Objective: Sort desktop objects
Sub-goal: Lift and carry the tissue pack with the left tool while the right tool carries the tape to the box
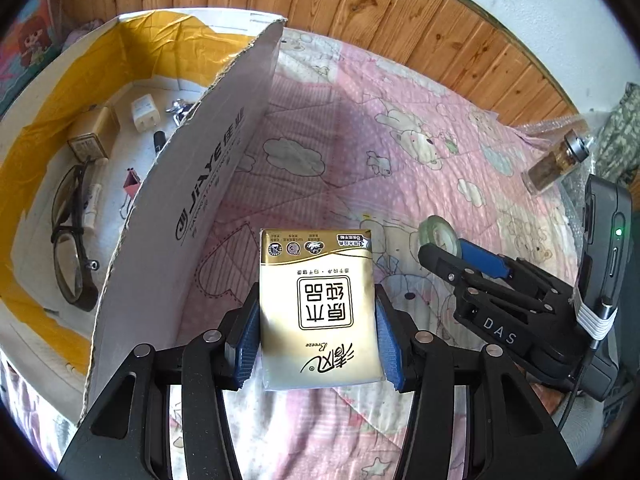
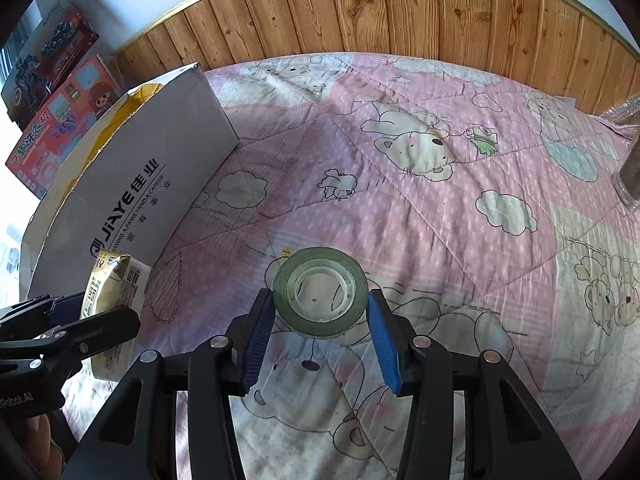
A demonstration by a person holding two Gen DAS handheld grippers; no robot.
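Note:
My left gripper [image 1: 316,320] is shut on a gold tissue pack [image 1: 318,304], held just above the pink quilt beside the open cardboard box [image 1: 192,184]. My right gripper [image 2: 320,312] is shut on a roll of clear tape [image 2: 320,292], its blue pads pressing both sides. The right gripper also shows in the left wrist view [image 1: 452,252], to the right of the tissue pack, with the tape [image 1: 438,236] at its tip. The left gripper and tissue pack [image 2: 112,292] show at the left in the right wrist view.
The box holds glasses [image 1: 72,240], a white charger [image 1: 145,112], a small gold box [image 1: 90,136], a red binder clip [image 1: 131,186] and other small items. A glass jar [image 1: 556,164] lies at the right on the quilt. Toy boxes [image 2: 60,120] stand behind the cardboard box.

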